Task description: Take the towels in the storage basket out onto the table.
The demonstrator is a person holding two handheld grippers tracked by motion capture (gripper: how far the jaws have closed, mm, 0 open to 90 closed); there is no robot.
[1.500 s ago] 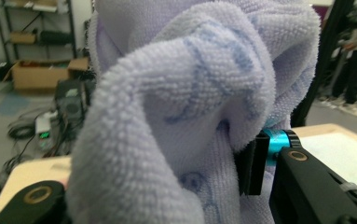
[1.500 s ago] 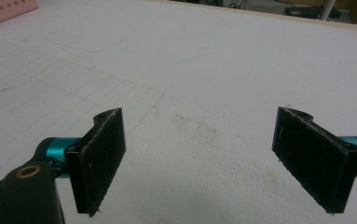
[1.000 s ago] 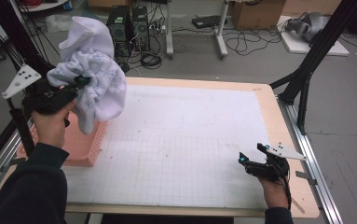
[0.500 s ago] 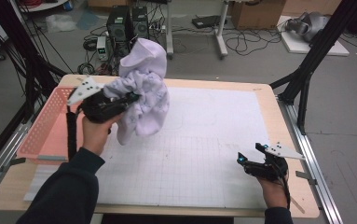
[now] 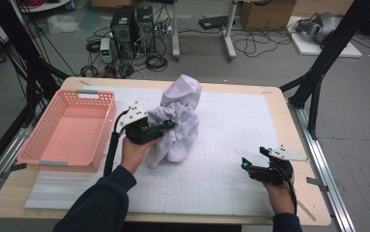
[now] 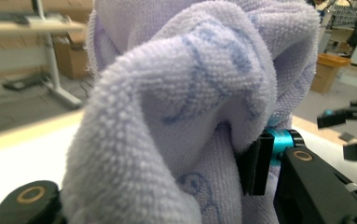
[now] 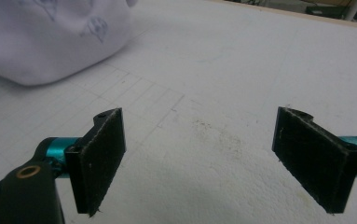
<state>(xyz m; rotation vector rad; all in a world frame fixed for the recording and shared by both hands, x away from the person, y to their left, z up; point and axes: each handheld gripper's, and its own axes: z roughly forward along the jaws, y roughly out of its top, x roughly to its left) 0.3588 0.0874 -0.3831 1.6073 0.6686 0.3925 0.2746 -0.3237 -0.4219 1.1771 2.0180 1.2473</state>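
Left tongs [image 5: 169,126] clamped on a bunched towel [image 5: 177,116], its bottom touching the bench [image 5: 231,159] — likely to spread it — right tongs [image 5: 250,163] apart, empty, waiting nearby.

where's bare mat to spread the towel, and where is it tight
Bare mat lies between the towel and the right gripper, and on to the table's right edge. Another free strip runs behind the towel. It is tight at the left, where the pink basket and the left gripper crowd in.
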